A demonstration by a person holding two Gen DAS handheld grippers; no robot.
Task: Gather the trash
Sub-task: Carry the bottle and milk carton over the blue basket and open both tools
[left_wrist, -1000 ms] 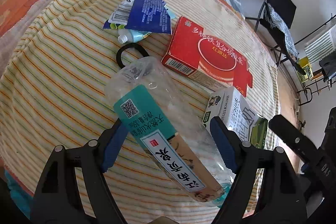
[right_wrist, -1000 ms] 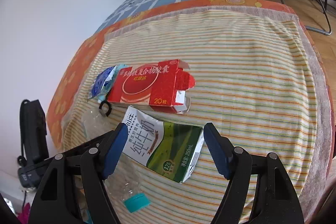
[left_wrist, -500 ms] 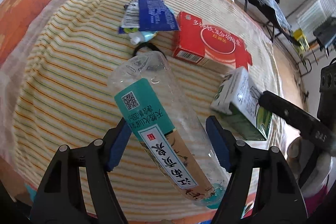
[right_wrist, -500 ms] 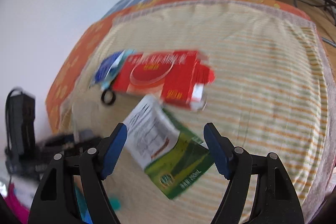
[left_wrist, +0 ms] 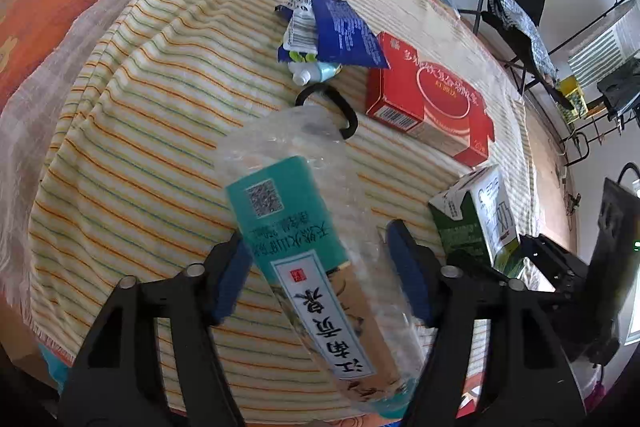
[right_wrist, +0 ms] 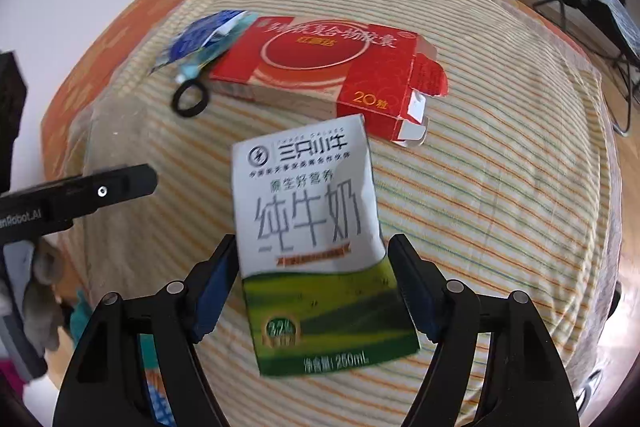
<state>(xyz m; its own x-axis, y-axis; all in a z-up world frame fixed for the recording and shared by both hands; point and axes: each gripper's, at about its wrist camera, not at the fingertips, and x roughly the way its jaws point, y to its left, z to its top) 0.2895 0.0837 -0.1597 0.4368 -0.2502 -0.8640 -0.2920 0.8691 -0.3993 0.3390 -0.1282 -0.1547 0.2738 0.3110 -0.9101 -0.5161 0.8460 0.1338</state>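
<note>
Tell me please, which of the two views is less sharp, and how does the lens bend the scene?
Right wrist view: slight motion blur; the print on the red box and blue wrapper is smeared, the milk carton softer. Left wrist view: sharper; the bottle label reads clearly. Both: fisheye curves the striped cloth into a dome, with dark corners.

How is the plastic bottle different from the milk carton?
The plastic bottle is see-through, round and crumpled; the milk carton is solid white and green with flat sides. The bottle wears a teal and tan wrap-around label, while the carton's print sits right on the box. The bottle lies between the left gripper's closing jaws, the carton between the right gripper's jaws.
</note>
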